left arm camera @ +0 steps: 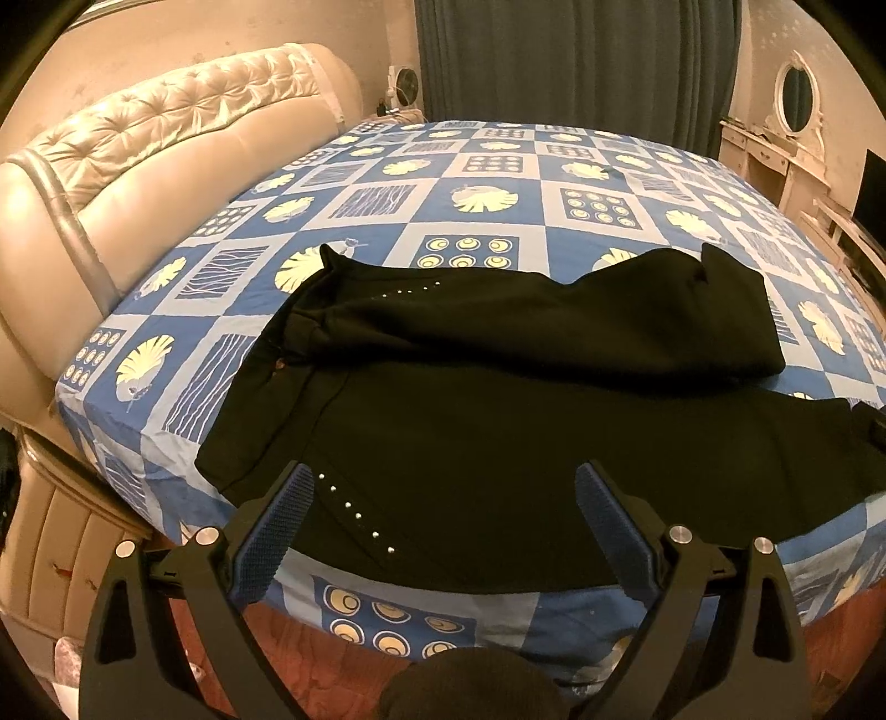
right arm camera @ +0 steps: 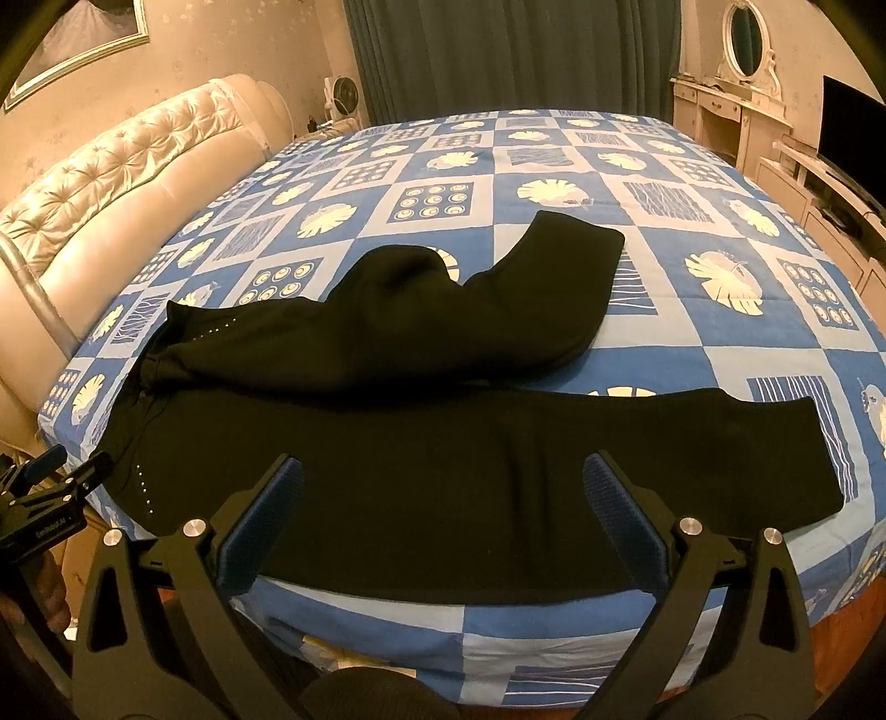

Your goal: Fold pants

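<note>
On the bed (right arm camera: 720, 310): black pants (right arm camera: 443, 471), spread out.
Handling: probably soft, limp, light; pinch a leg's hem.
Left gripper (left arm camera: 443, 498): wide, empty.
Right gripper (right arm camera: 443, 493): wide, empty.

Tufted headboard (left arm camera: 166, 111), dark curtains (right arm camera: 498, 50), white vanity (right arm camera: 731, 111).

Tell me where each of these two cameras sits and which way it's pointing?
Left wrist: sits on the left gripper, looking forward between its open fingers at the waist end of the black pants on the bed; only its own fingers show.
Right wrist: sits on the right gripper, facing the pants' leg; its open fingers show, plus the left gripper at the left edge.
Shared: pants, bed, headboard, curtain, mirror.
</note>
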The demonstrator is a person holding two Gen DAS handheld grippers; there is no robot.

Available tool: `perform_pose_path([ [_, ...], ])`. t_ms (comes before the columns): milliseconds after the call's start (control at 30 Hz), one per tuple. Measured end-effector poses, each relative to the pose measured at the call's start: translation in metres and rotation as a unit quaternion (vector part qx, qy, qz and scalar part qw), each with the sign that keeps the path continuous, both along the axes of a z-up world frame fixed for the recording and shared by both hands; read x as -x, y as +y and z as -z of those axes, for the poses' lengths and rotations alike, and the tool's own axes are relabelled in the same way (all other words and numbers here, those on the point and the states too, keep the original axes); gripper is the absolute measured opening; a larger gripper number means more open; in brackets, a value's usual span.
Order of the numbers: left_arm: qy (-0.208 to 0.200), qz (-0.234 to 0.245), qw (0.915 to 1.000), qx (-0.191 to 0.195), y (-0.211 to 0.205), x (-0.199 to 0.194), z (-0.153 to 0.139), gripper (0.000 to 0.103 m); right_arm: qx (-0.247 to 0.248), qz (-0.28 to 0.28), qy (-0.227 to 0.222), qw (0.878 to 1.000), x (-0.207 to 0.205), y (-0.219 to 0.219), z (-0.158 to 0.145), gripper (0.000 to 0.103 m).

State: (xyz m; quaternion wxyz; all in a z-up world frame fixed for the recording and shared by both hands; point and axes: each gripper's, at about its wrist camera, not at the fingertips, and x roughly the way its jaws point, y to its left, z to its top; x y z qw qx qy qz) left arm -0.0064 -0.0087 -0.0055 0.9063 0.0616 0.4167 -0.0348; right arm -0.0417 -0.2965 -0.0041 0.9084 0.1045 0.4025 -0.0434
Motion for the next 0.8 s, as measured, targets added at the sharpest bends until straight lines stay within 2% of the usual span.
perform_pose_path([
  [800, 0.002, 0.004, 0.9999, -0.010, -0.003, -0.001, 0.004, 0.095, -0.003, -0.010, 0.017, 1.000, -0.005, 0.003, 0.010, 0.101],
])
